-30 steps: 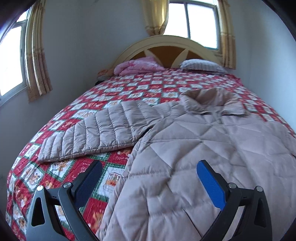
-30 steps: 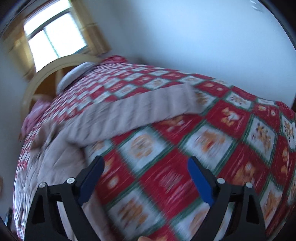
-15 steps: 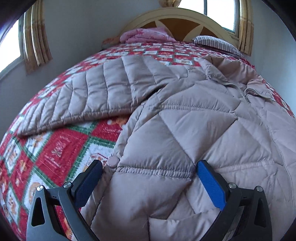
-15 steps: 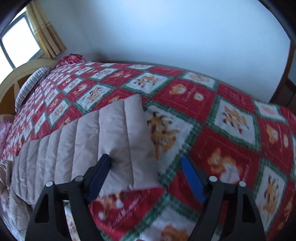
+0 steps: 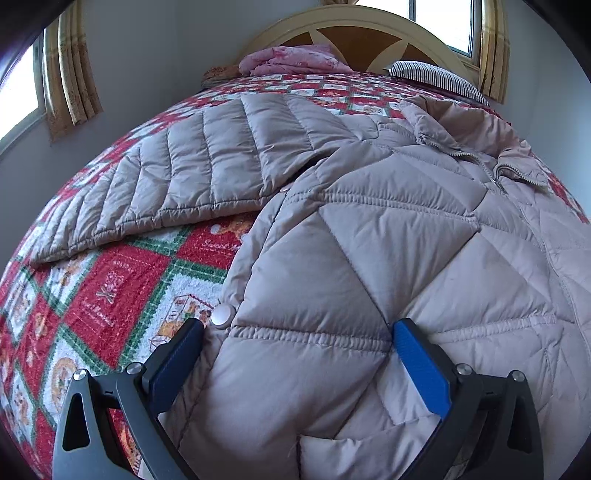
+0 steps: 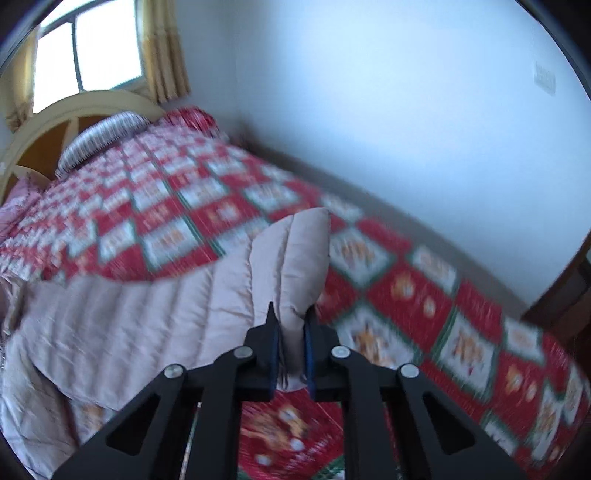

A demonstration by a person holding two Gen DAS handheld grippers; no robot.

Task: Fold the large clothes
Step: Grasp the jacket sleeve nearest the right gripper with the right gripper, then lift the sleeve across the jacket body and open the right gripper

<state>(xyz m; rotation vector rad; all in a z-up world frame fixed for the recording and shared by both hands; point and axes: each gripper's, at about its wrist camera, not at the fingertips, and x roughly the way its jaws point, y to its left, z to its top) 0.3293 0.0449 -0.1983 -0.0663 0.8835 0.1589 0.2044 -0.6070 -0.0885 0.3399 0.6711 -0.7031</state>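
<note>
A large beige quilted puffer jacket lies spread on the bed, its left sleeve stretched out to the left, its collar and zipper at the far right. My left gripper is open, its blue pads straddling the jacket's side edge near a snap button, resting on or just above the fabric. In the right wrist view my right gripper is shut on the cuff end of the right sleeve, lifting it off the quilt; the sleeve trails left toward the jacket body.
The bed carries a red, green and white patterned quilt. A pink blanket and striped pillow lie by the arched headboard. A white wall runs along the bed's right side. Curtained windows behind.
My right gripper closed on the sleeve cuff and raised it. My left gripper came in lower and closer over the jacket's side edge, still open.
</note>
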